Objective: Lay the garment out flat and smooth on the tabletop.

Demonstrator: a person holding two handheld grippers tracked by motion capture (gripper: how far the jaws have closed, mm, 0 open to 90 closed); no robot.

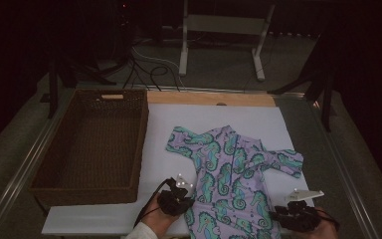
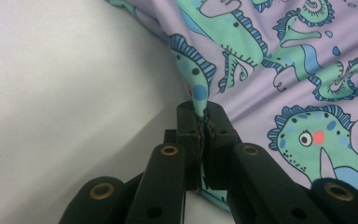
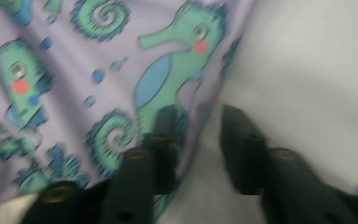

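Two hand-held grippers work at the near edge of the table [image 1: 104, 219], one at each lower corner of a lilac garment [image 1: 231, 174] printed with green seahorses. The left hand-held gripper [image 1: 186, 191] has its jaws clamped tight on a pinched fold of the garment's left hem, the cloth rising in a ridge from between them in the left gripper view [image 2: 205, 123]. The right hand-held gripper [image 1: 283, 211] stands with its jaws apart; in the right gripper view [image 3: 193, 130] the garment's edge lies between them, against one jaw and clear of the other, so nothing is gripped. The garment lies flat on the white table, sleeves spread to either side, neck pointing away. Further left, just beside the white sheet, stands a brown wicker basket [image 1: 45, 174].
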